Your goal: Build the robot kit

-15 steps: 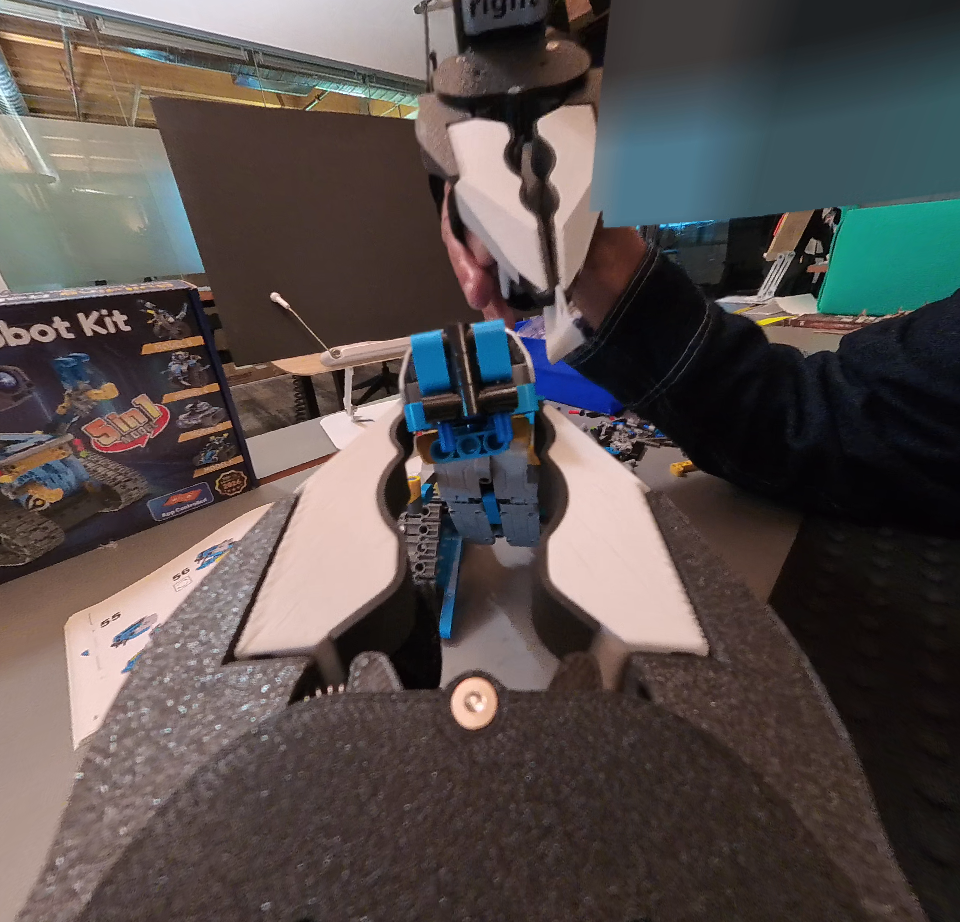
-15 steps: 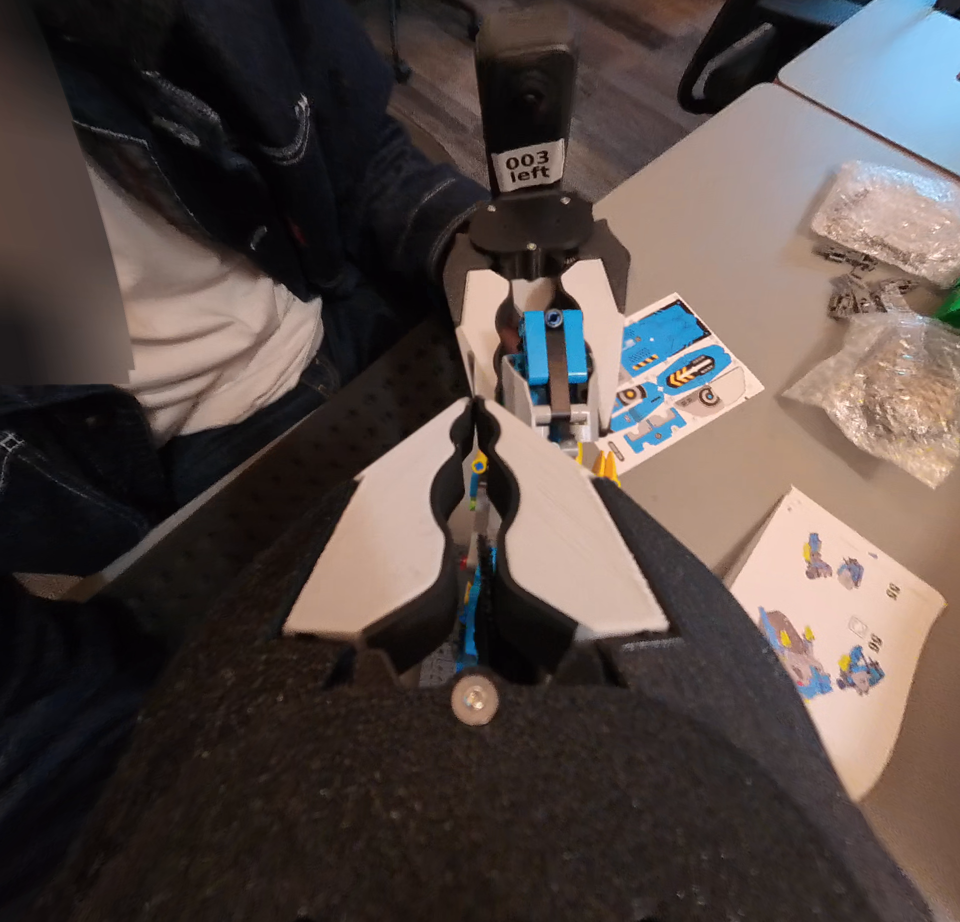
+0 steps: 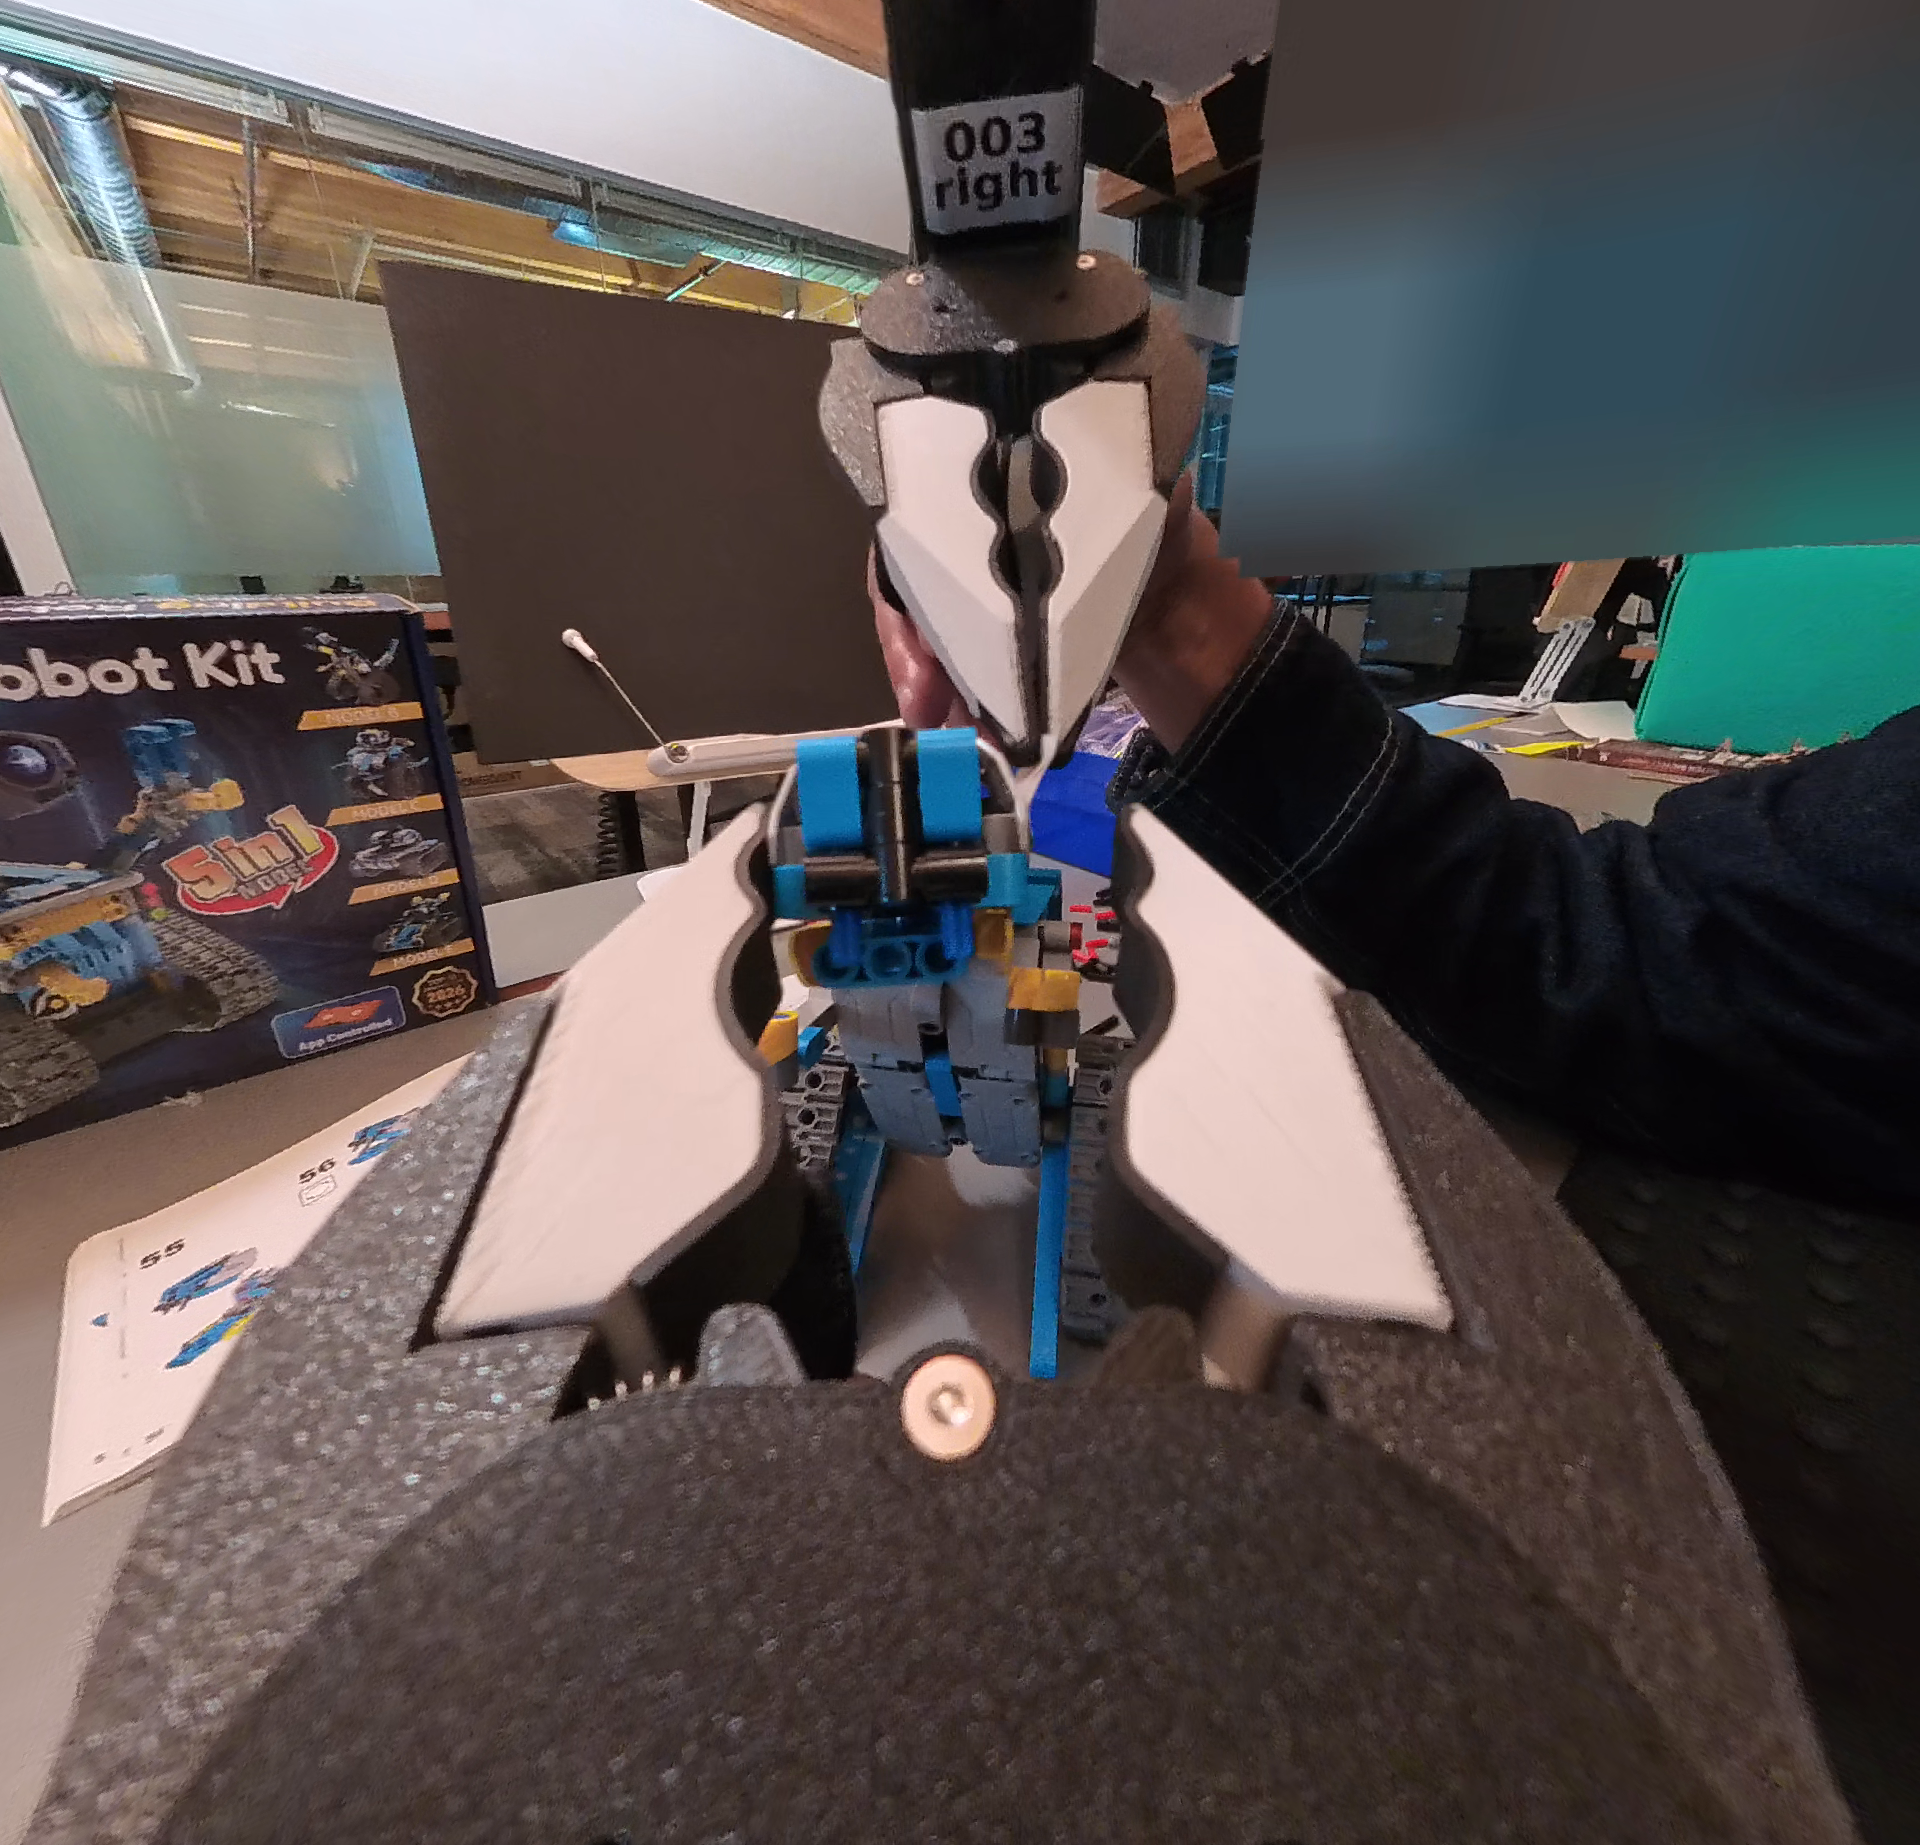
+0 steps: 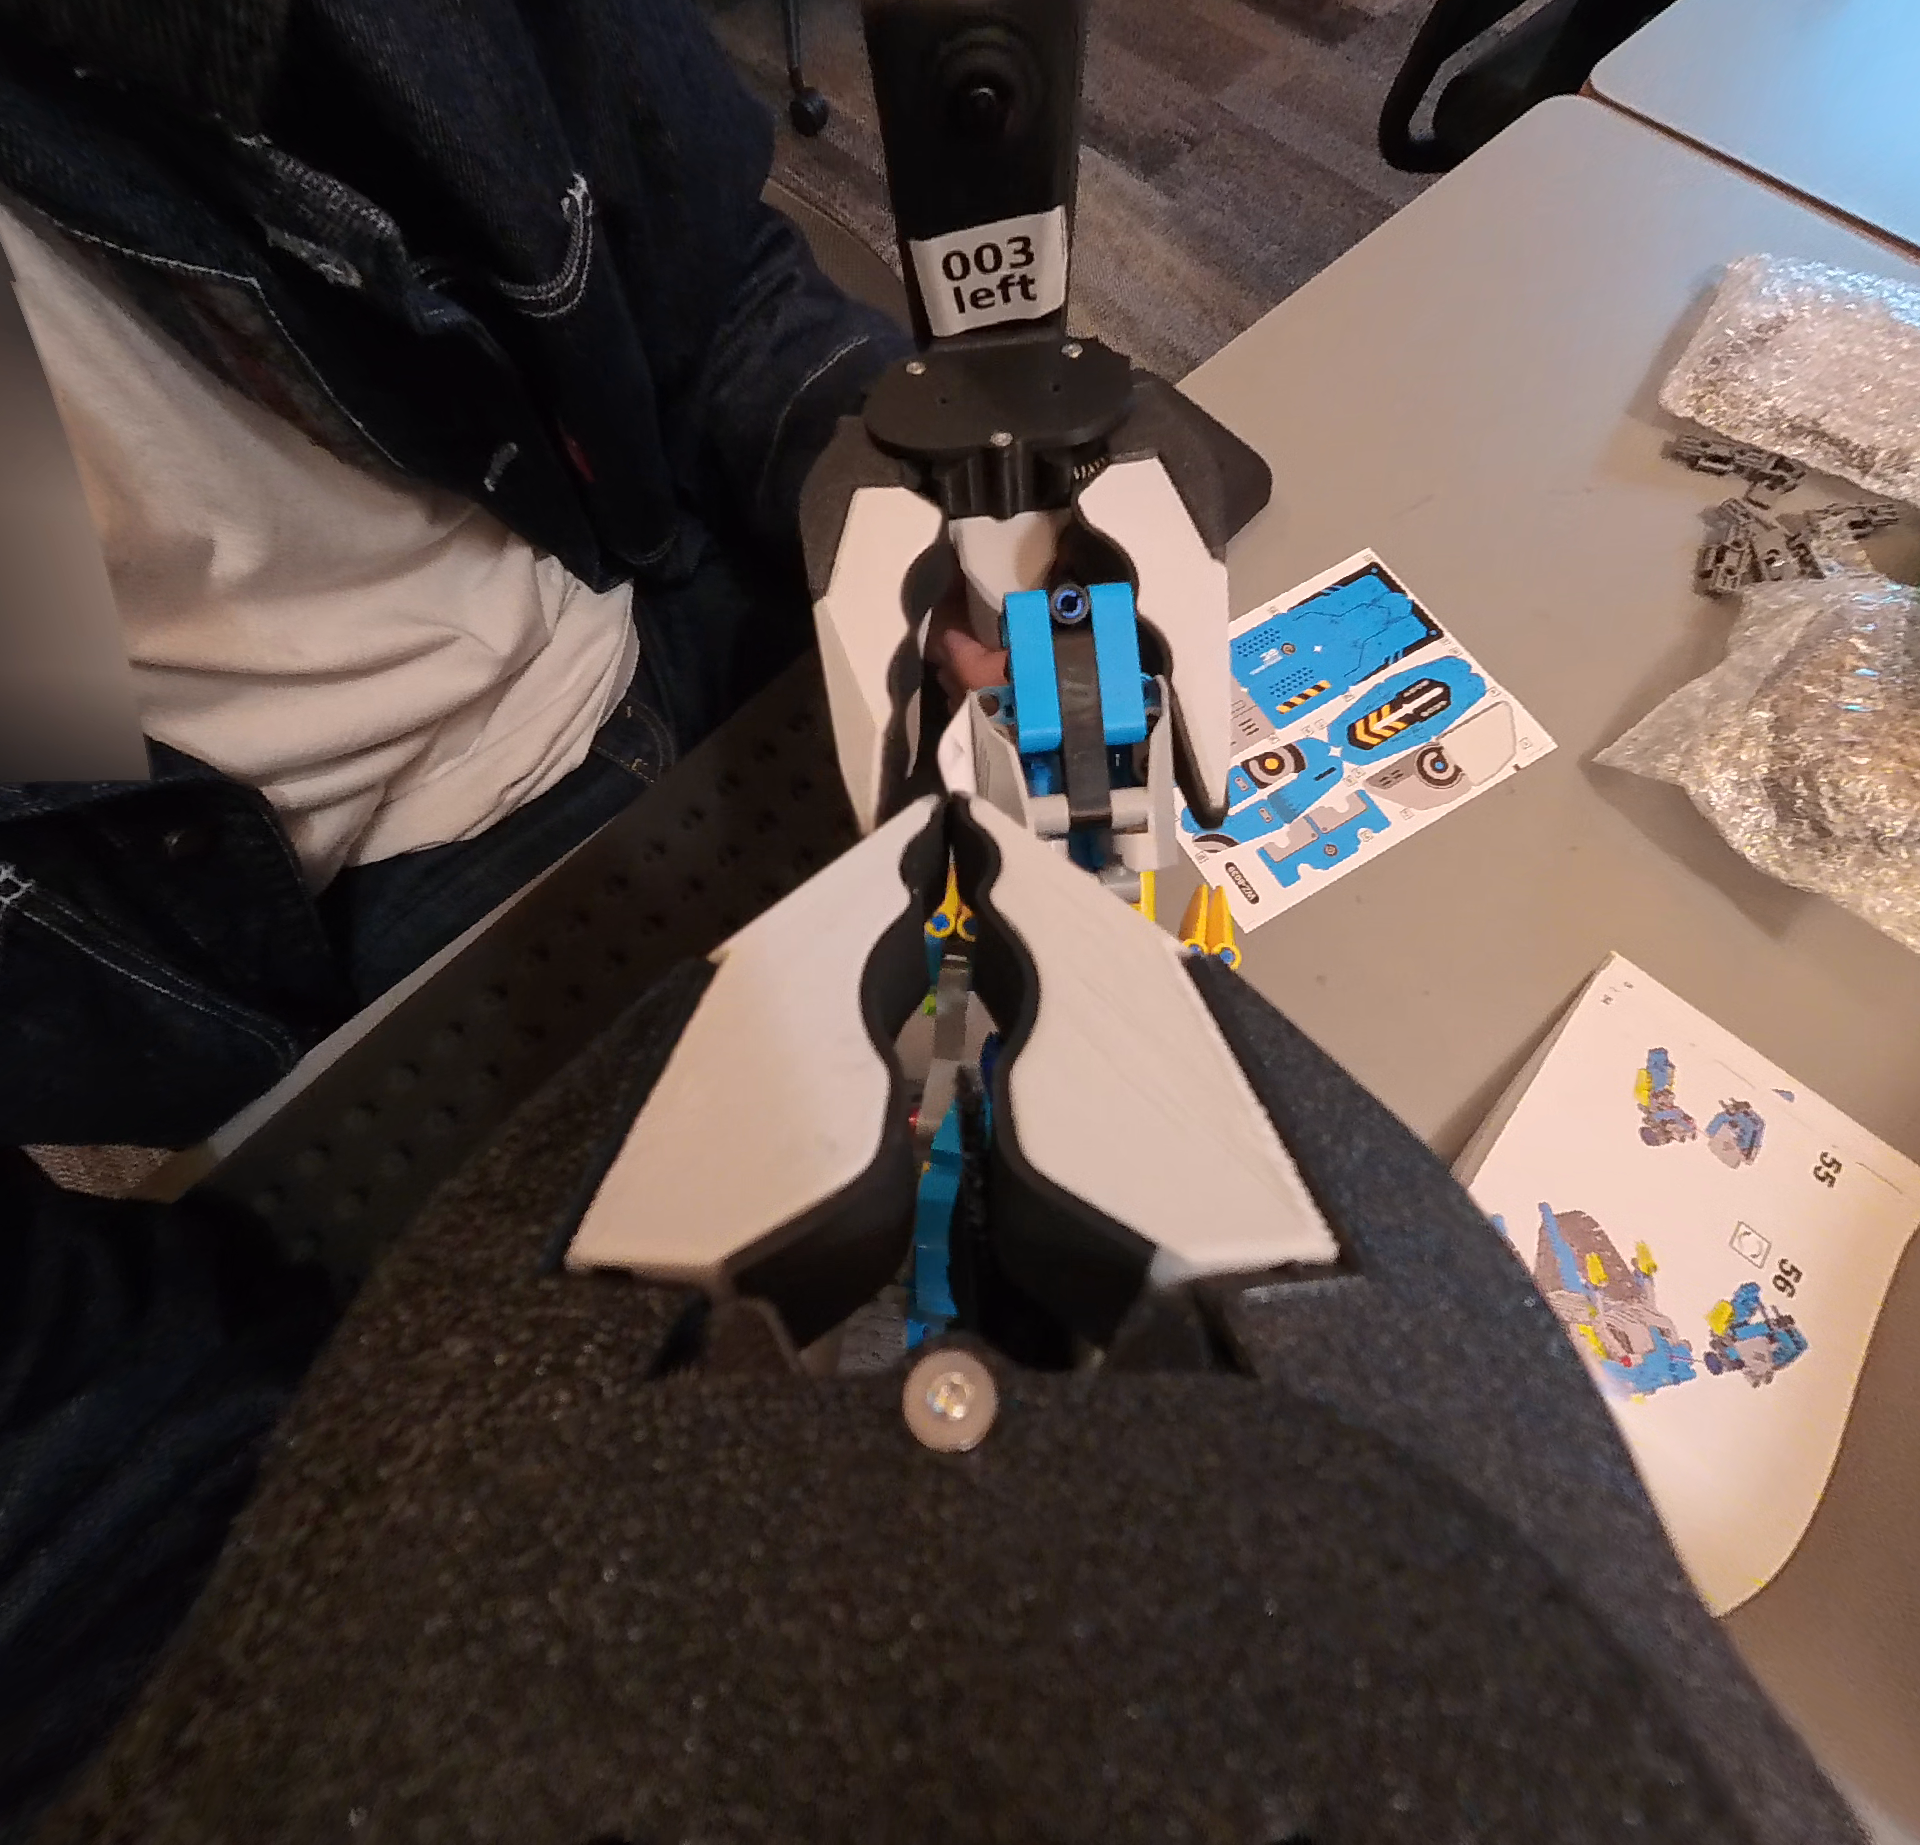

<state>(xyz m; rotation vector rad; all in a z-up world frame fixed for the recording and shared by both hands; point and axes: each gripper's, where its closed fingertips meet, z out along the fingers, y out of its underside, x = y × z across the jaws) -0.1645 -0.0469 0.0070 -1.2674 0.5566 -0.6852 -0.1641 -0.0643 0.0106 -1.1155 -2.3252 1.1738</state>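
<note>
Left gripper point(image 3: 945, 824): jaws released and spread wide, one finger on each side of the toy robot model point(image 3: 935, 1047). Both fingers stand clear of its flanks.
Right gripper point(image 4: 951, 808): jaws clenched tip to tip, reaching down from above and beyond the left jaws. A person's hand point(image 3: 1174, 632) grips it from behind.
Contact: the right tips sit at the rim of the model's white shell panel point(image 4: 971, 756). Whether they pinch the panel cannot be told.
Model: blue, grey and yellow bricks, upright on the grey table point(image 4: 1455, 445). Its blue head is level with the left fingertips.
Handling: the build looks loosely pinned. Squeezing the solid grey torso seems safer than squeezing the head or the tracks.
Beside the right jaws: a sticker sheet point(image 4: 1371, 715), an open instruction booklet point(image 4: 1683, 1255) and bagged parts point(image 4: 1808, 735).
Outside the left jaws: the kit box point(image 3: 229, 839).
</note>
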